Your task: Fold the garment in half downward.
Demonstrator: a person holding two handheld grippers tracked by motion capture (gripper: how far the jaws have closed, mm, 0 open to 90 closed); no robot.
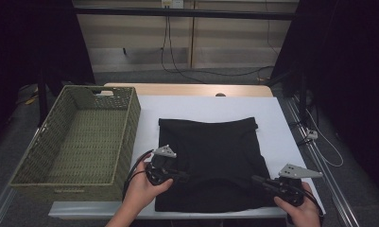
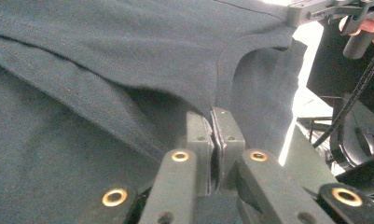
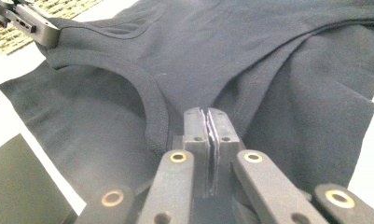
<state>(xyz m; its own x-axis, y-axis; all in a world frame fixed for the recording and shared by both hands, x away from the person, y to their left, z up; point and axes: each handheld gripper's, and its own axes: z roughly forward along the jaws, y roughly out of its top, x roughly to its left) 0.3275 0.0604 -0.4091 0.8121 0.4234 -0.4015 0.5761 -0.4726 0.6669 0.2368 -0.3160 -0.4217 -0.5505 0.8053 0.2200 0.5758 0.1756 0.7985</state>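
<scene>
left gripper (image 1: 183, 176): black, grey three-cornered plate, black cable | right gripper (image 1: 256, 179): same | jaws: brass-ringed screws | forearms: bare

Right gripper (image 3: 211, 122) clamped on black garment (image 3: 250, 56), near neckline.

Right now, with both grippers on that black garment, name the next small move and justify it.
Probably lift both grippers together and fold the near edge away. The left gripper and right gripper are each shut on the black garment, which lies flat beside the basket.
</scene>
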